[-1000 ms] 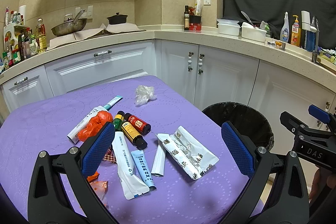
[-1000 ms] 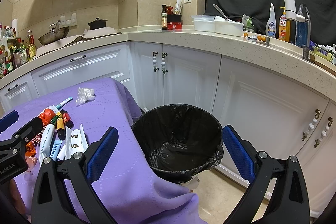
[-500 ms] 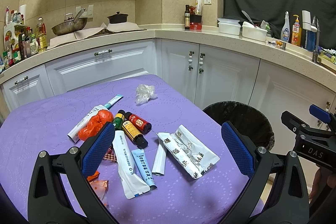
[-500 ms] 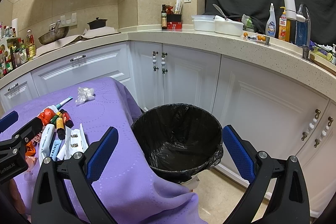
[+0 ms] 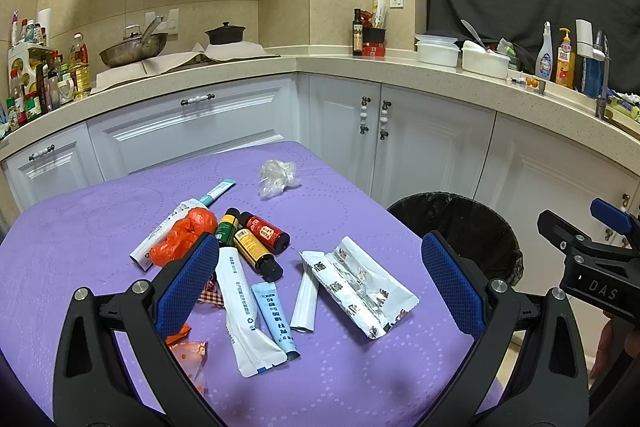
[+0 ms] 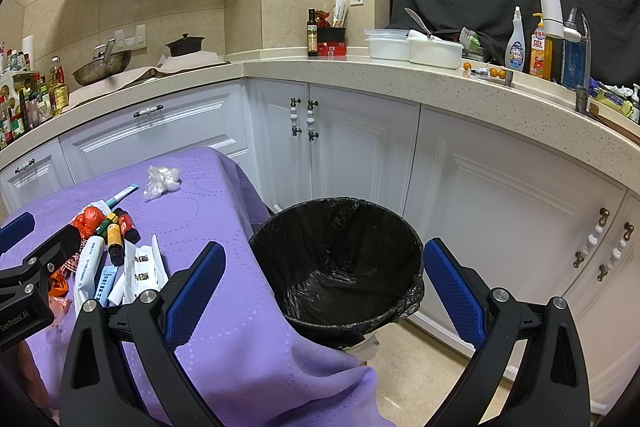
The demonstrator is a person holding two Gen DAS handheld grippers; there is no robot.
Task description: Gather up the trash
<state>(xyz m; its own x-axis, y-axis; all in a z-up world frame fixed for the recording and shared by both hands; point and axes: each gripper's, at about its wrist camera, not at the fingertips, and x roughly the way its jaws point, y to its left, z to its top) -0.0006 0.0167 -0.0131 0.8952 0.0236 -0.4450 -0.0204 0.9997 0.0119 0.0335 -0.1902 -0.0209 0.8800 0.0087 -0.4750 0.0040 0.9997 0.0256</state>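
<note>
your left gripper (image 5: 320, 279) hangs wide and empty above the trash heap, framing the white tube (image 5: 244, 311) and silver wrapper (image 5: 360, 287) on the purple cloth (image 5: 80, 227), likely choosing a first pick. your right gripper (image 6: 320, 279), also wide and empty, faces the black-lined bin (image 6: 340, 267) just beside the table, ready for drops.

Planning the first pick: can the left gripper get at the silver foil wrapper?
Probably yes: the left gripper is open, and the silver foil wrapper lies flat with nothing on top, though a white sachet lies alongside.
</note>
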